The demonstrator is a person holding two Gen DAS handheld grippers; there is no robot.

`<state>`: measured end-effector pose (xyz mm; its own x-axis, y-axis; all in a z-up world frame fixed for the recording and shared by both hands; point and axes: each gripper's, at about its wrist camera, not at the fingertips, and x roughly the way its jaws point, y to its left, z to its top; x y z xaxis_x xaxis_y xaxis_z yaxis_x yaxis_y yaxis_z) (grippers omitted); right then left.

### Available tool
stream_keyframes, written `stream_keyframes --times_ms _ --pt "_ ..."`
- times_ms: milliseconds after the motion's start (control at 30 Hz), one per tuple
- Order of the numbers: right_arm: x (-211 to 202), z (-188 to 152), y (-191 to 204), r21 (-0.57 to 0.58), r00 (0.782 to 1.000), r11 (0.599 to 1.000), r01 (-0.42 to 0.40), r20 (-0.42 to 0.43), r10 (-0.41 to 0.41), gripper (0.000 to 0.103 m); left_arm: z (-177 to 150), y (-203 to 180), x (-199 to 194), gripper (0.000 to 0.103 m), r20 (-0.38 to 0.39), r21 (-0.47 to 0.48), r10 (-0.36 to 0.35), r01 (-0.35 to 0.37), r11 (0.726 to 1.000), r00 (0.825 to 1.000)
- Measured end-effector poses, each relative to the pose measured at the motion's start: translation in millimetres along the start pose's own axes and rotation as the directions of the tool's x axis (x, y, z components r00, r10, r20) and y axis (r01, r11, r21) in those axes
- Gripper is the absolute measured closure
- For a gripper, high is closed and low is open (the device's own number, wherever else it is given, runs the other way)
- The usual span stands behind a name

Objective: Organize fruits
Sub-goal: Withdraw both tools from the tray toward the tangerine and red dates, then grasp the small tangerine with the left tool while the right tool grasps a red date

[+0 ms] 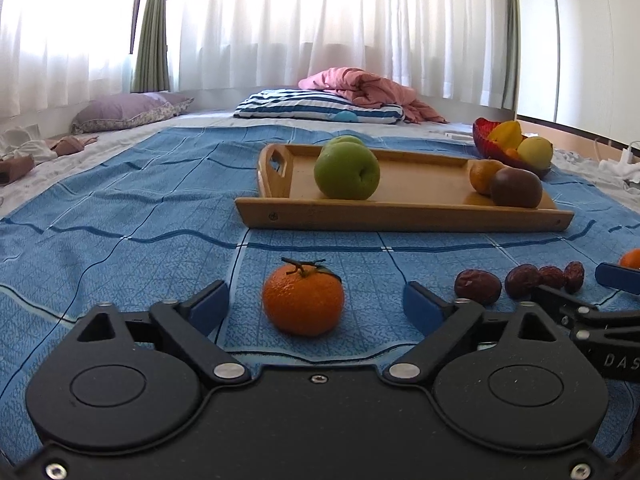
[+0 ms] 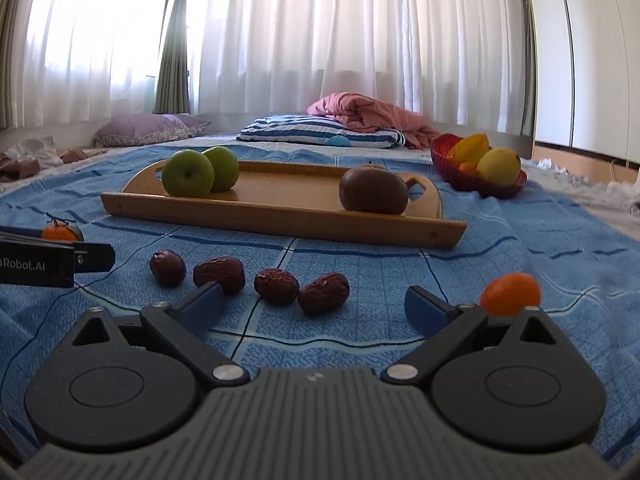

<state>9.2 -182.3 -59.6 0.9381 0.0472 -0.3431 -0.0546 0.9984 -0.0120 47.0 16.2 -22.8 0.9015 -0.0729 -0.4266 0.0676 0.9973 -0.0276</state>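
Observation:
My left gripper (image 1: 316, 306) is open low over the blue bedspread, with a stemmed mandarin (image 1: 303, 299) lying between its fingers. My right gripper (image 2: 314, 304) is open and empty, with several red dates (image 2: 276, 285) just ahead of it and a second mandarin (image 2: 509, 293) by its right finger. A wooden tray (image 1: 400, 216) further back holds two green apples (image 1: 346, 176), a brown kiwi (image 1: 516, 187) and an orange fruit (image 1: 482, 175). The tray (image 2: 280, 220), apples (image 2: 188, 173) and kiwi (image 2: 373, 196) also show in the right wrist view.
A red bowl (image 2: 448, 160) with yellow fruit (image 2: 498, 167) stands behind the tray at the right. A striped pillow (image 1: 316, 108), a pink blanket (image 1: 368, 88) and a purple pillow (image 1: 128, 110) lie at the head of the bed. Curtains hang behind.

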Motion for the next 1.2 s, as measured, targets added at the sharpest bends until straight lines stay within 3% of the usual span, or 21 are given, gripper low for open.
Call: stream_keyframes --times_ms 200,300,433,600,667,1200 --pt "-3.9 0.5 -6.7 0.057 1.000 0.998 0.019 0.013 -0.020 0.019 -0.8 0.5 -3.4 0.032 -0.001 0.000 0.017 -0.017 1.000 1.000" --pt "-9.9 4.3 -12.6 0.105 1.000 0.994 0.004 0.028 -0.007 0.026 -0.9 2.1 -6.6 0.047 0.006 0.006 0.043 -0.043 0.999 0.999" --pt "-14.8 5.3 -12.6 0.108 0.999 0.994 0.009 0.033 -0.012 0.045 -0.5 0.4 -13.1 0.064 0.036 0.039 0.066 -0.067 0.997 0.997" --pt "-20.1 6.5 -11.4 0.122 0.998 0.992 0.013 0.053 -0.020 0.065 0.8 -3.3 -16.8 0.065 0.034 0.044 0.055 -0.057 0.997 0.998" --pt "-20.1 6.9 -10.3 0.114 0.998 0.993 0.029 0.053 -0.035 0.079 1.2 -3.2 -17.6 0.065 0.033 0.038 0.057 -0.058 0.998 0.998" --pt "0.3 8.4 8.9 0.059 0.998 0.997 0.048 -0.049 -0.045 0.081 9.7 -10.3 -23.6 0.065 0.036 0.023 0.020 -0.021 1.000 0.999"
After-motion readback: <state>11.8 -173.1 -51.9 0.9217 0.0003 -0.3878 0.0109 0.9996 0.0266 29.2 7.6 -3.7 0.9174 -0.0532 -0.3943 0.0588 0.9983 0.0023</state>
